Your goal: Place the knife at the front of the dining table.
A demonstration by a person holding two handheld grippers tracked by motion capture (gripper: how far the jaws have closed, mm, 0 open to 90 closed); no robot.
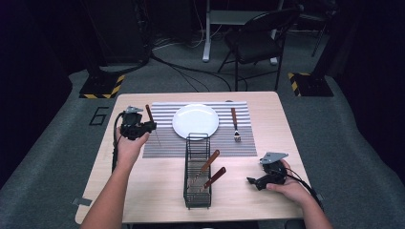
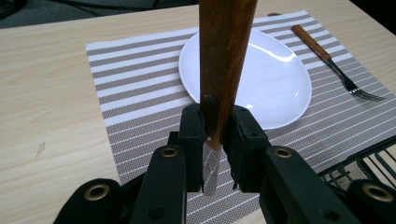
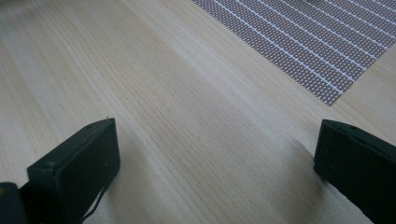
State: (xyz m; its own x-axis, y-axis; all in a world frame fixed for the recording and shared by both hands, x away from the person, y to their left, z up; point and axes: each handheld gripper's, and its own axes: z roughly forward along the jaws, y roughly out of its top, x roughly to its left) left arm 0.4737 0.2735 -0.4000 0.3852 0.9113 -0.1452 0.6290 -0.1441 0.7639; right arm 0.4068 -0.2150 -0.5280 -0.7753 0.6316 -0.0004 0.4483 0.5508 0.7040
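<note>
My left gripper (image 1: 144, 127) is shut on a wooden-handled knife (image 1: 152, 122) and holds it over the left part of the striped placemat (image 1: 165, 149), handle up and blade slanting down. In the left gripper view the brown handle (image 2: 226, 56) rises between the jaws of that gripper (image 2: 215, 135), with the metal blade below them. A white plate (image 1: 196, 120) sits mid-mat, and a wooden-handled fork (image 1: 235, 125) lies to its right. My right gripper (image 1: 260, 180) rests open near the table's front right. Between its jaws (image 3: 215, 163) there is just bare wood.
A black wire basket (image 1: 197, 195) stands in front of the plate and holds two wooden-handled utensils (image 1: 210, 161). The wooden table (image 1: 267, 143) is bare right of the mat. A folding chair (image 1: 258, 40) and cables lie beyond the far edge.
</note>
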